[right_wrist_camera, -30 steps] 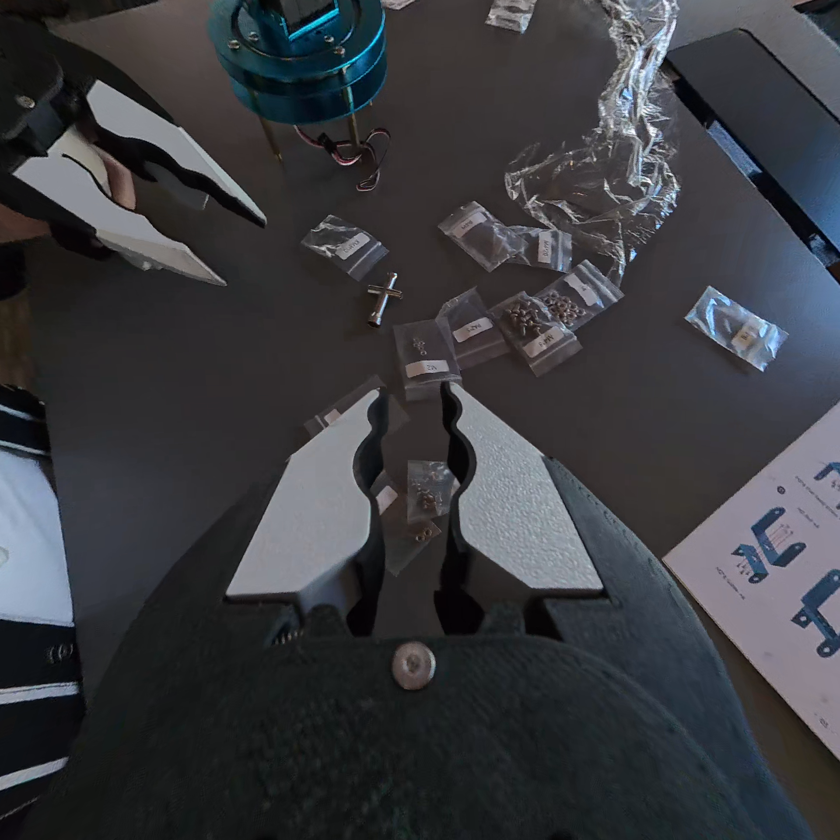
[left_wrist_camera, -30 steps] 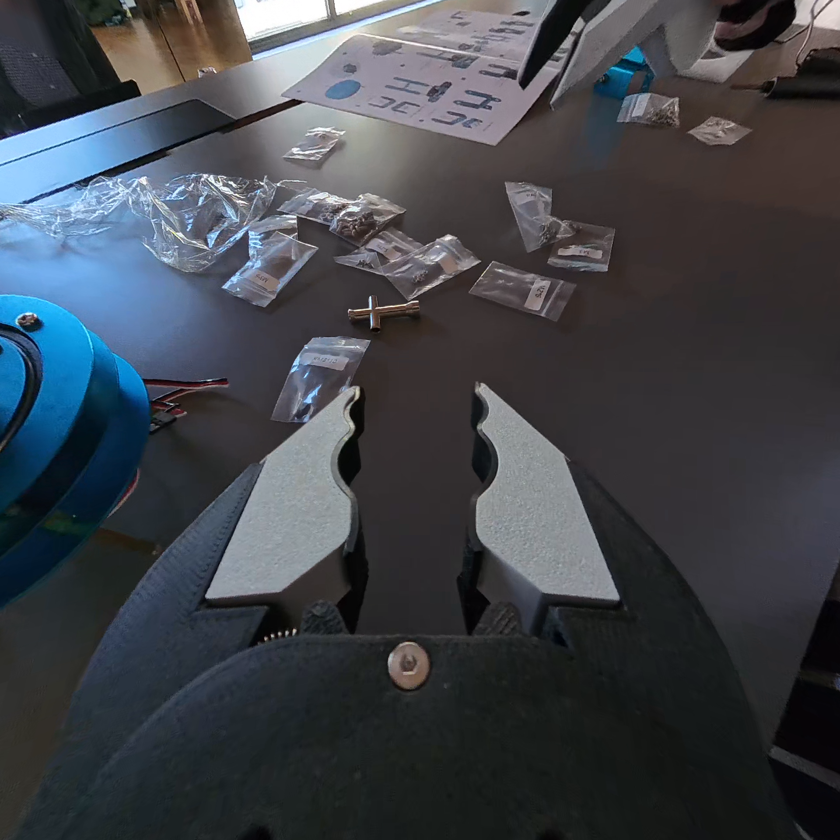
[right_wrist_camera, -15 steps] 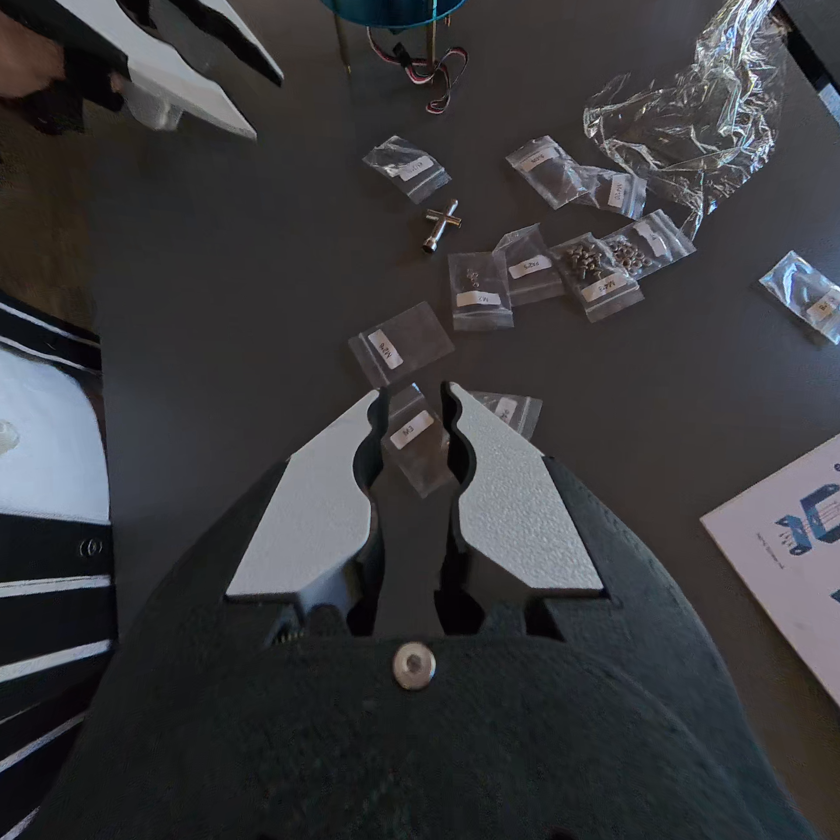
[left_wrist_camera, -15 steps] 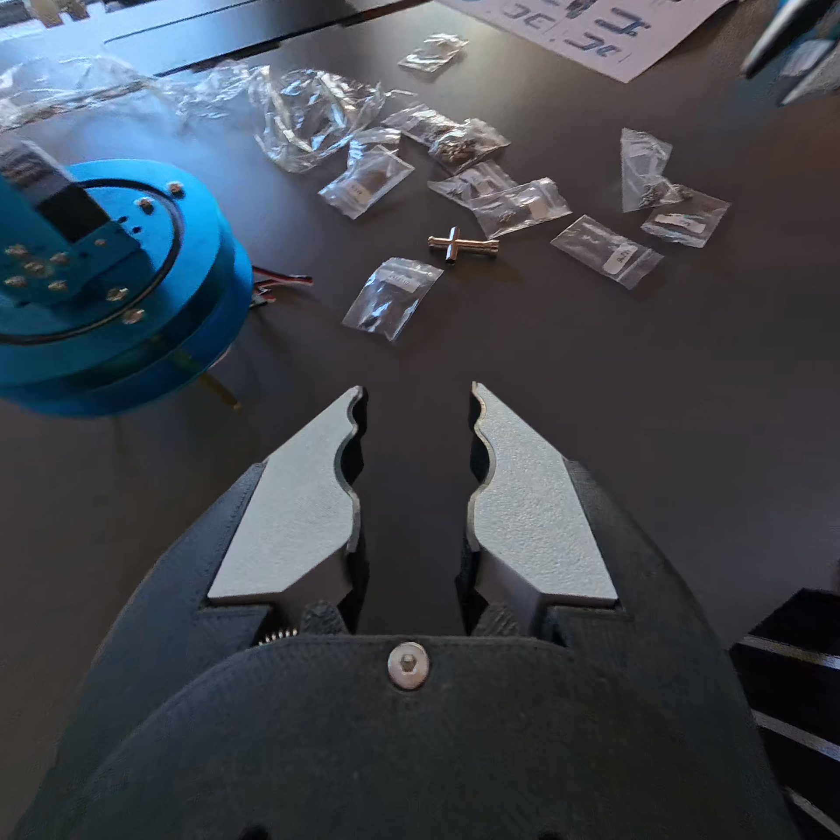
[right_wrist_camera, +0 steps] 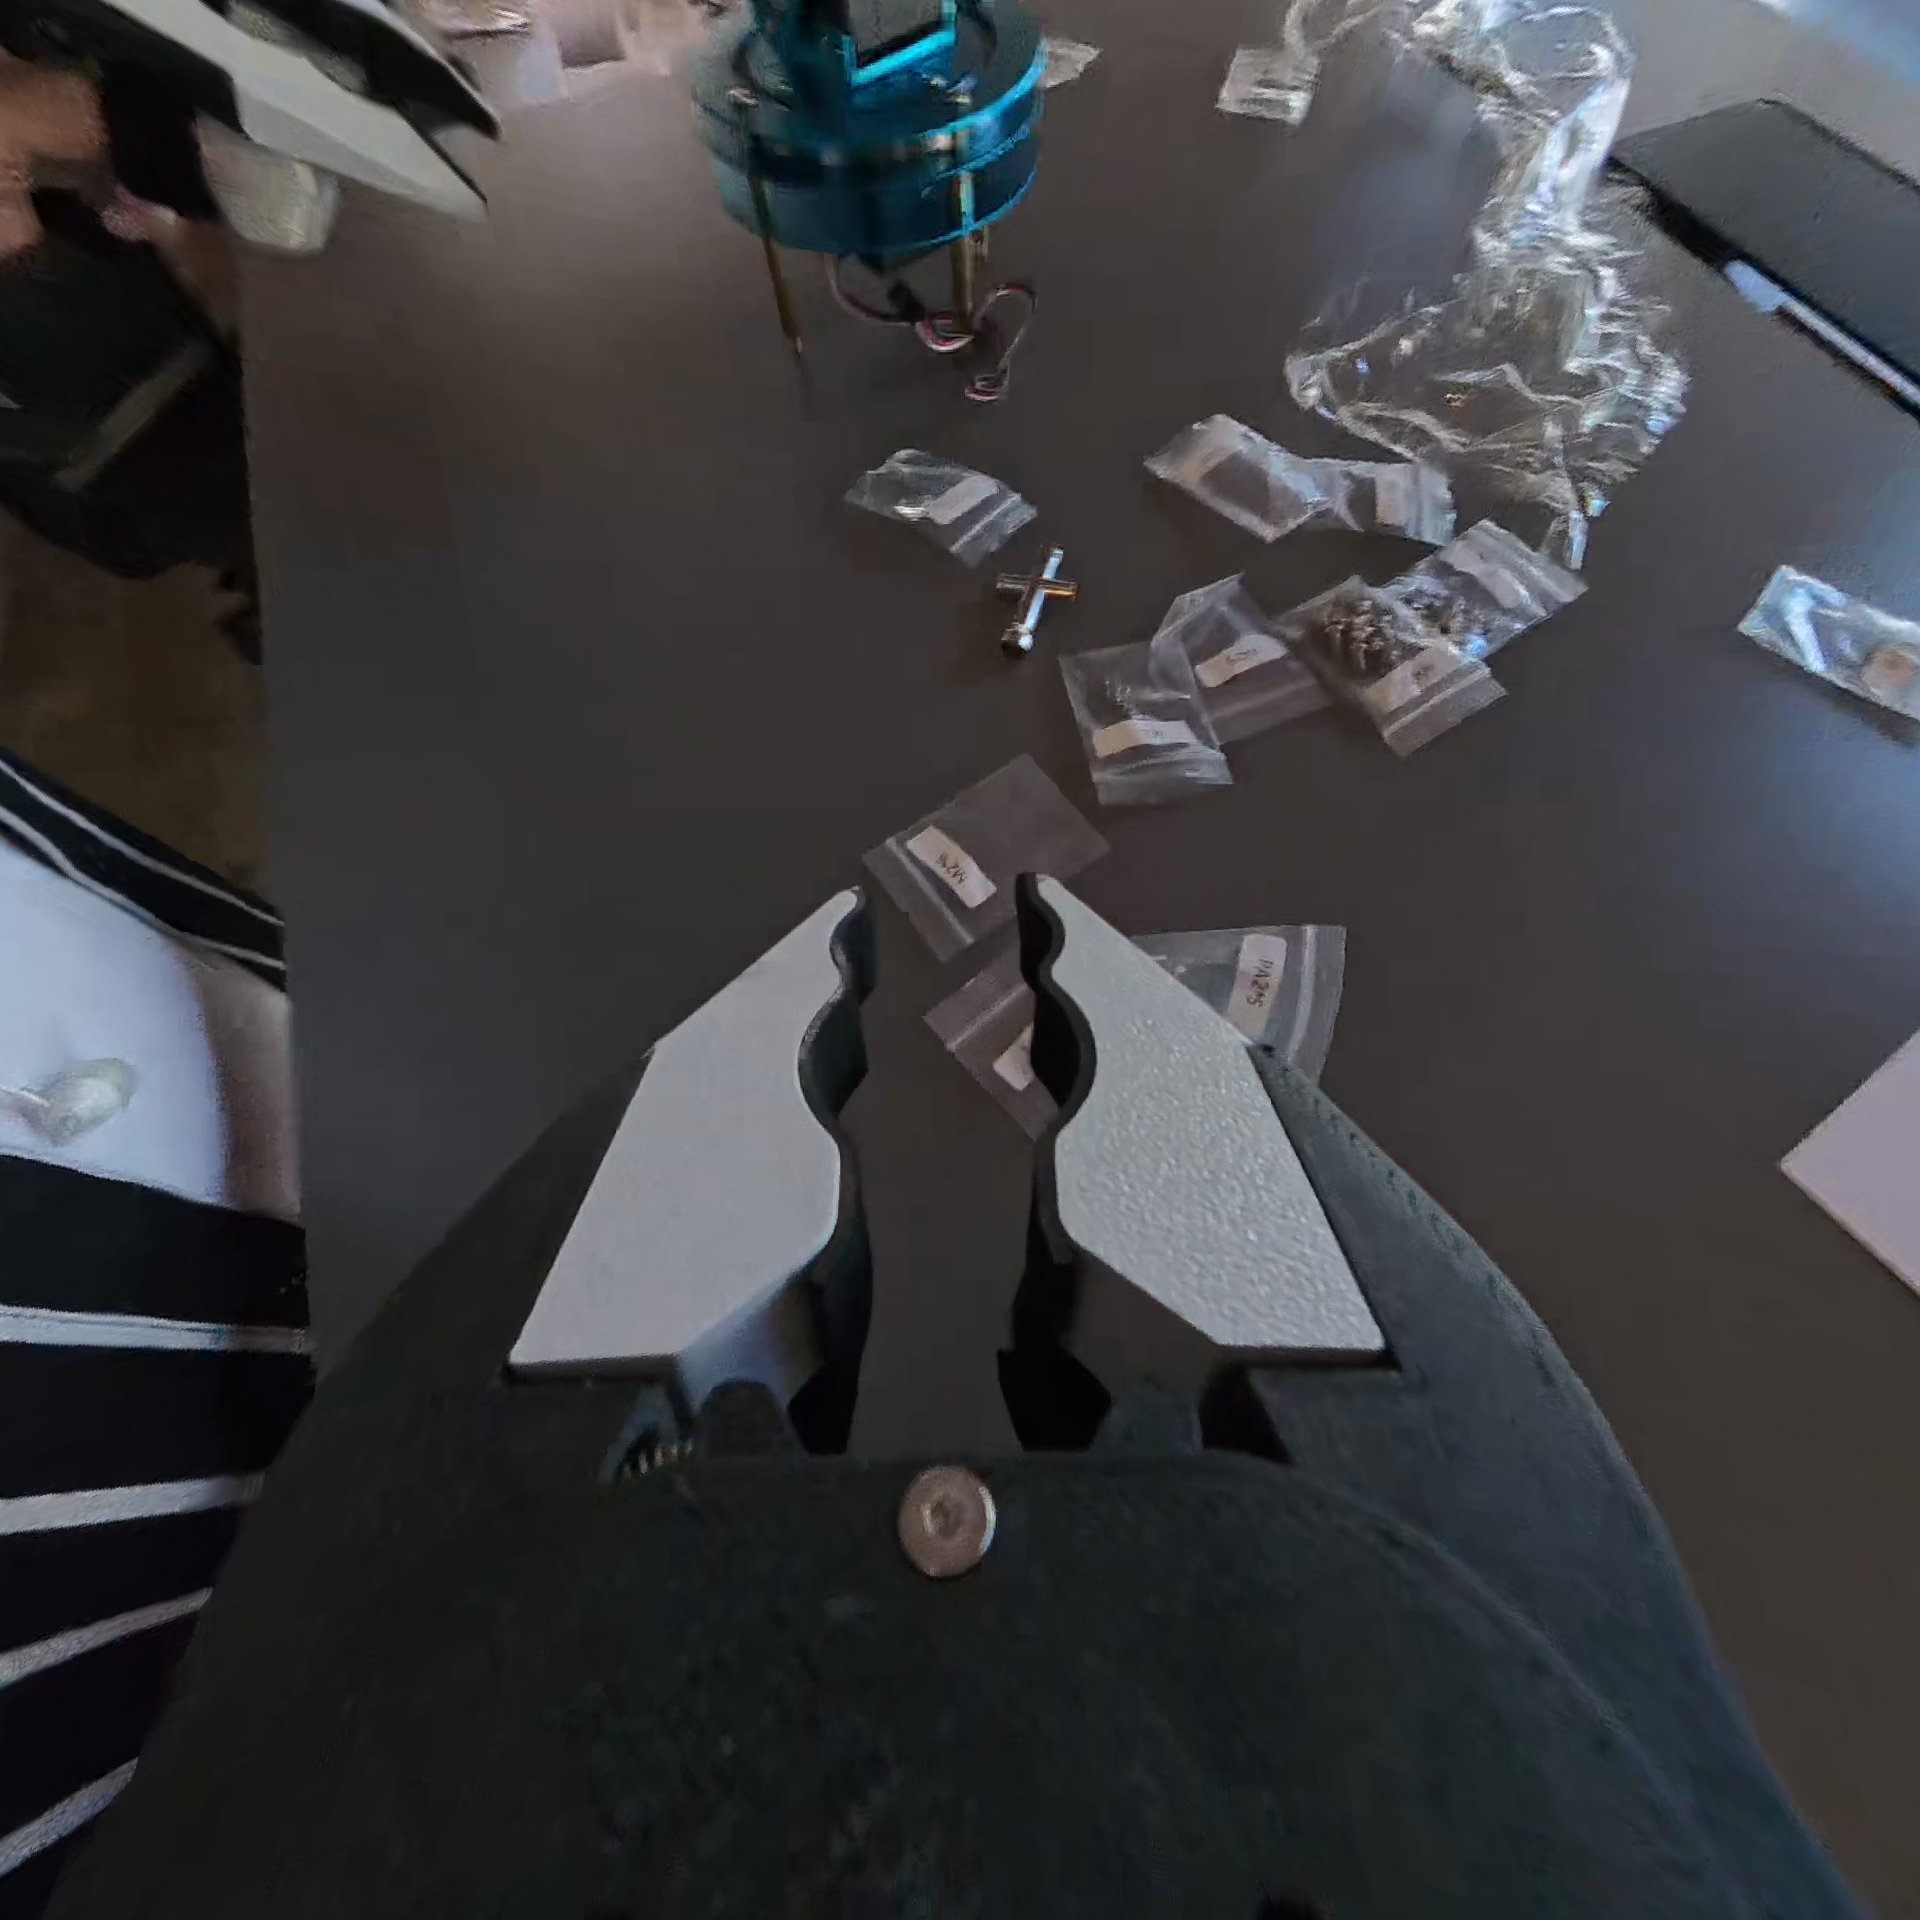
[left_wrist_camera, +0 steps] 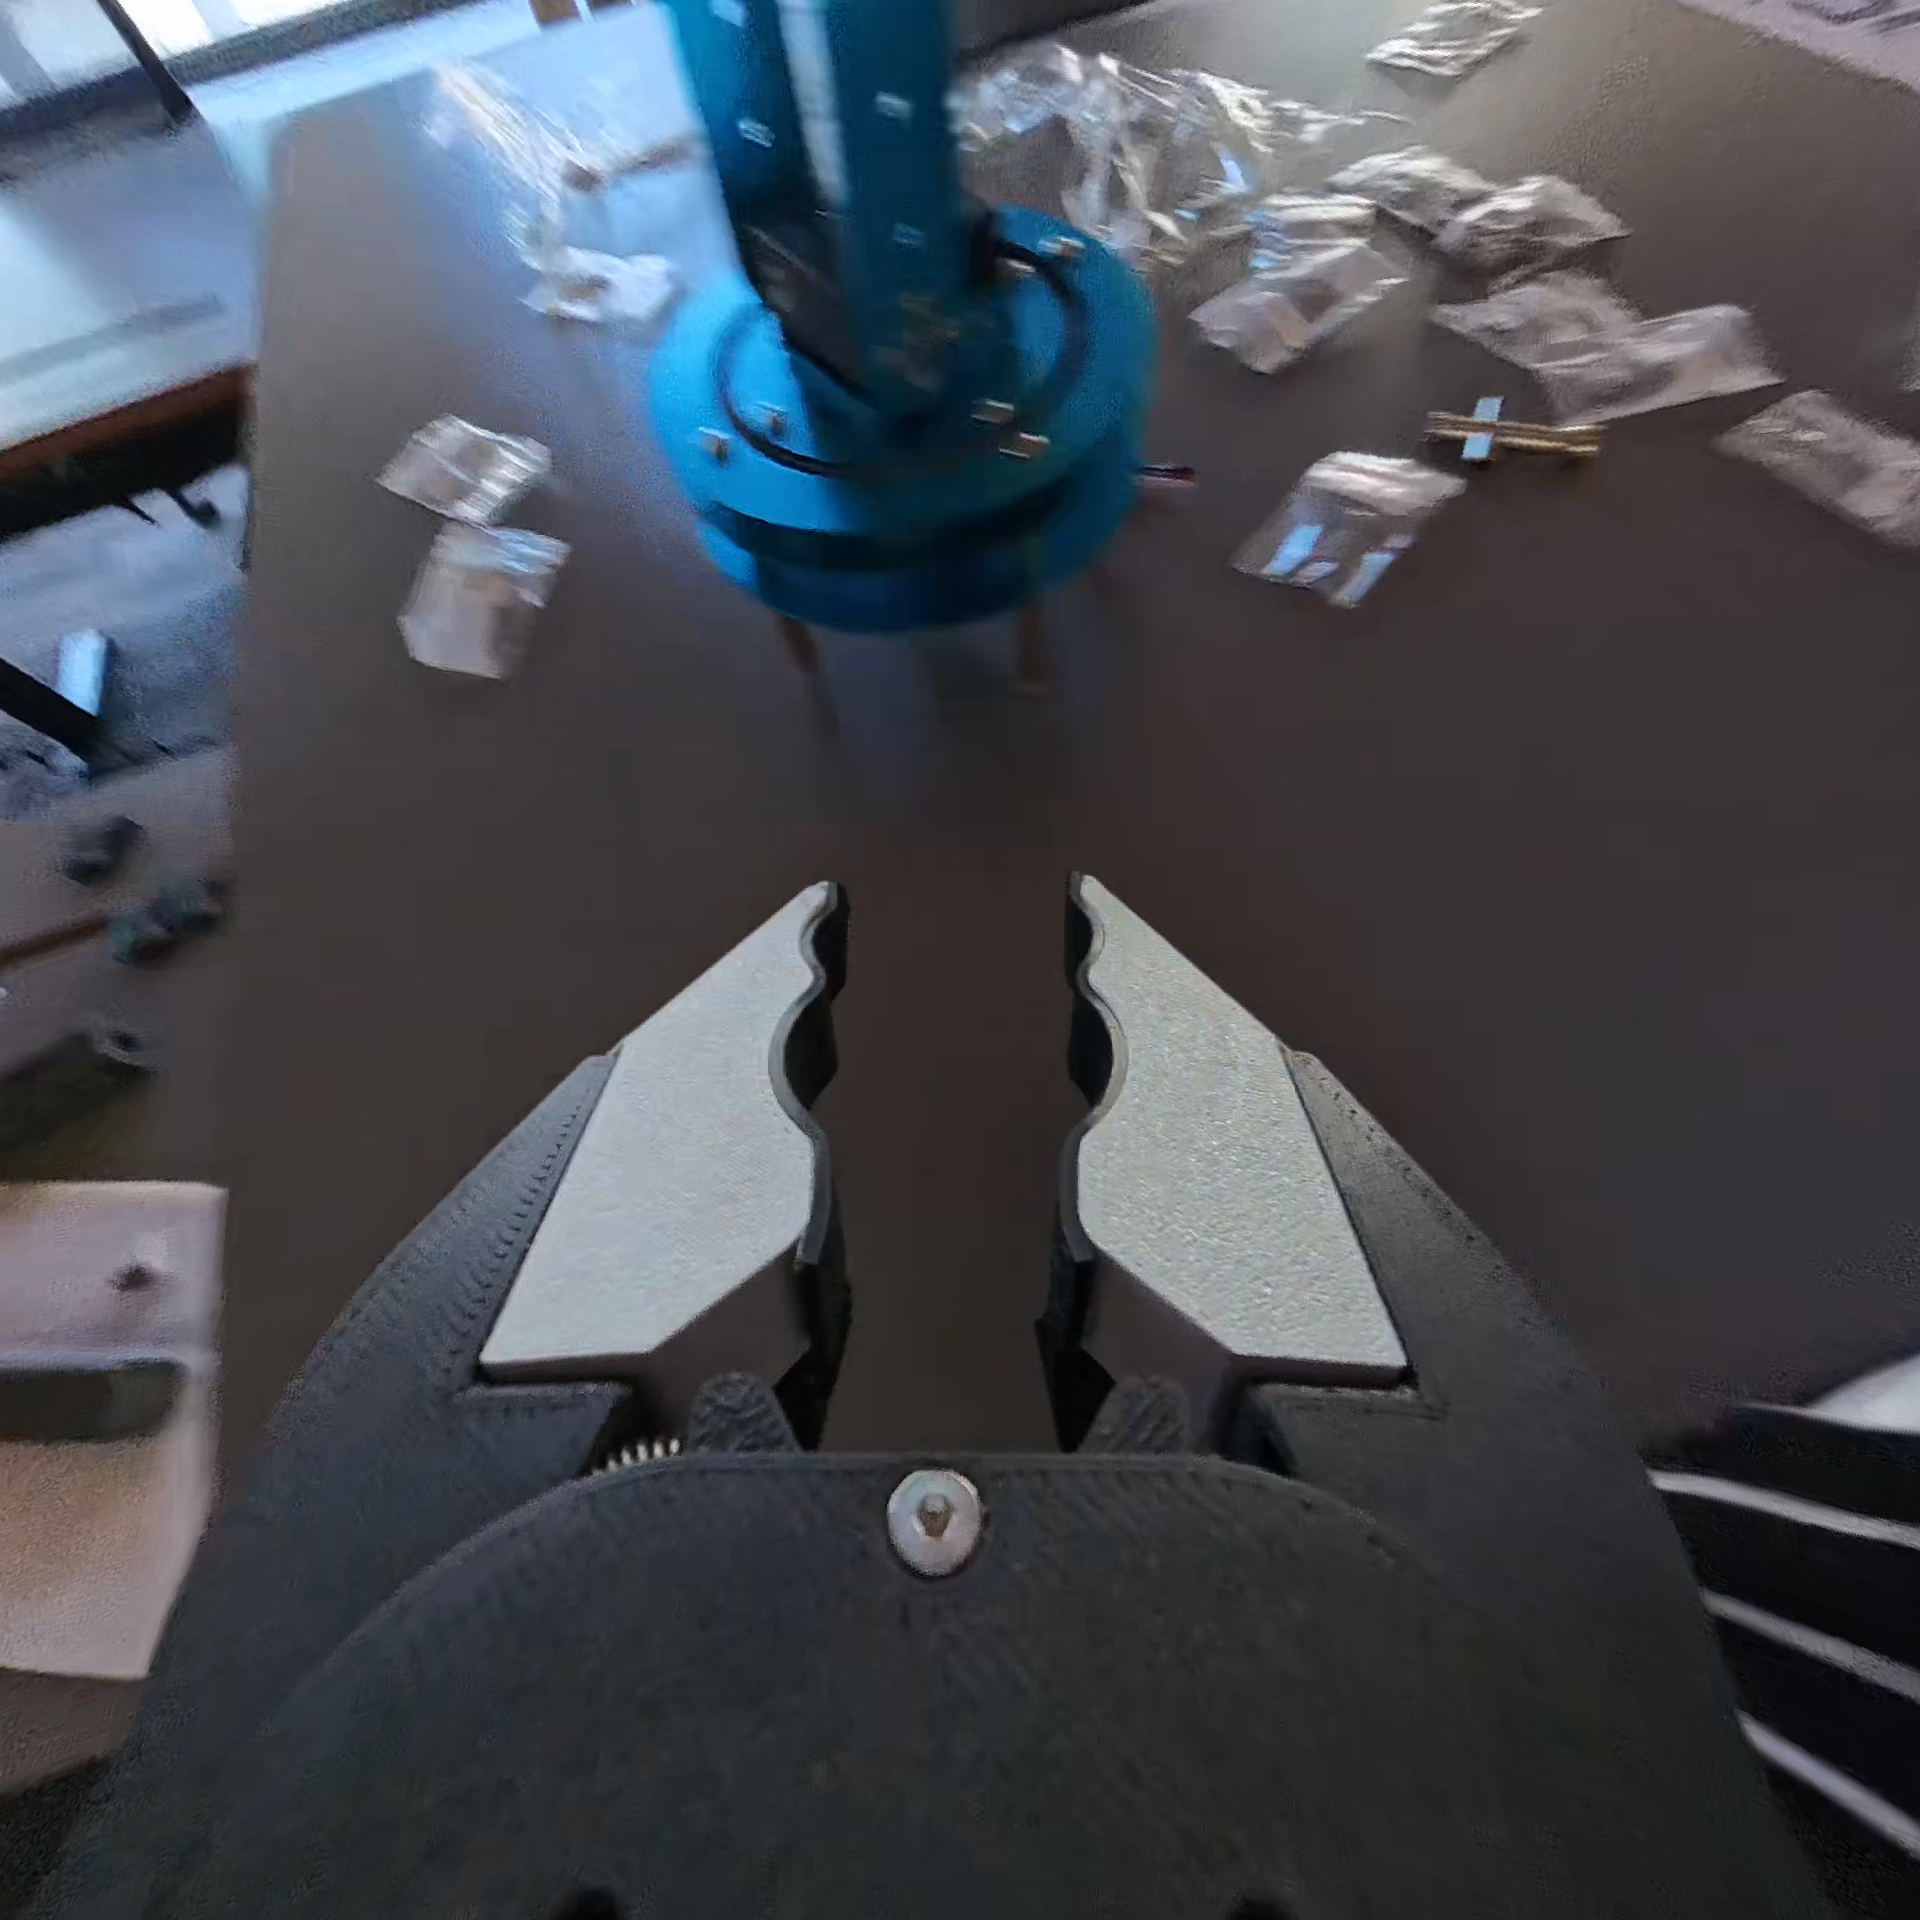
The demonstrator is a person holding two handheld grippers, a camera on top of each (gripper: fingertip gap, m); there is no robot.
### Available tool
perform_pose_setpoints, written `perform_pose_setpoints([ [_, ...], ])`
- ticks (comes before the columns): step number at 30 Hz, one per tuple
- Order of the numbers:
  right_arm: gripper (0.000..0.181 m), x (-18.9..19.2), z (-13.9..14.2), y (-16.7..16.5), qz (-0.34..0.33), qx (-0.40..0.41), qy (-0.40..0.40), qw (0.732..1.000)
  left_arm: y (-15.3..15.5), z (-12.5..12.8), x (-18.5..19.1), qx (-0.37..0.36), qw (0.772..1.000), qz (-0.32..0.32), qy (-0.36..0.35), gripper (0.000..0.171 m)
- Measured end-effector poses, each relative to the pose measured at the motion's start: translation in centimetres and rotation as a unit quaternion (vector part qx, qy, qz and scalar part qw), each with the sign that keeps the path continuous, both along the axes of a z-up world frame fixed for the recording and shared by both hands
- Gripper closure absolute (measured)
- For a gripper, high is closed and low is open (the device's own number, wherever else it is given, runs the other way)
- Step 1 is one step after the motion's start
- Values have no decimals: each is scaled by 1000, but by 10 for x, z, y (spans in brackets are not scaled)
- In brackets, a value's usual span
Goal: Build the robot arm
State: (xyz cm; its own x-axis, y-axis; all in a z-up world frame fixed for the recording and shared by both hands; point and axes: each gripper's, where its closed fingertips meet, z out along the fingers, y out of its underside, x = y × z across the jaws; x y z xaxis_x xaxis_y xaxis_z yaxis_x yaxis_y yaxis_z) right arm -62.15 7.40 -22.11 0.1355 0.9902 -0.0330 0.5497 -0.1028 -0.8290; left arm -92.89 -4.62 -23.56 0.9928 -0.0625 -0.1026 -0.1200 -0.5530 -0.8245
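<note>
table matt dark | bags glossy clear plastic | wrench shiny metal

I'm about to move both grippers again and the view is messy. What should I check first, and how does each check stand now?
1. Left gripper empty: ok, open, bare dark table between its fingers.
2. Right gripper empty: ok, open, nothing clamped.
3. Small labelled bags clear of the right fingertips: not ok, they lie right at the tips.
4. Blue round assembly apart from the left gripper: ok, gap of table between.
5. Metal cross wrench free: ok, alone on the table.
6. Left view sharp: not ok, blurred.
</note>
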Motion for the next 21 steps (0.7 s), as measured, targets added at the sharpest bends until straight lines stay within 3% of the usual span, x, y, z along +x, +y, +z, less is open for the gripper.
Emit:
perform_pose_setpoints([
  [3, 154, -11, 1, 16, -106, 29, -14, 994, 24, 5, -63, 15, 999, -25, 33, 131],
  [7, 154, -45, 21, 8, -204, -1, 58, 977, 56, 4, -119, -2, 994, -100, 33, 128],
  [10, 153, -53, 25, 11, -269, 21, 20, 963, 78, 5, -153, -12, 990, -120, 68, 126],
  [17, 154, -48, 41, 8, -360, 80, -56, 928, 120, 1, -167, -6, 987, -161, 6, 127],
  [21, 154, -46, 42, 0, -394, 83, -53, 914, 135, 0, -164, -10, 981, -194, -16, 127],
])
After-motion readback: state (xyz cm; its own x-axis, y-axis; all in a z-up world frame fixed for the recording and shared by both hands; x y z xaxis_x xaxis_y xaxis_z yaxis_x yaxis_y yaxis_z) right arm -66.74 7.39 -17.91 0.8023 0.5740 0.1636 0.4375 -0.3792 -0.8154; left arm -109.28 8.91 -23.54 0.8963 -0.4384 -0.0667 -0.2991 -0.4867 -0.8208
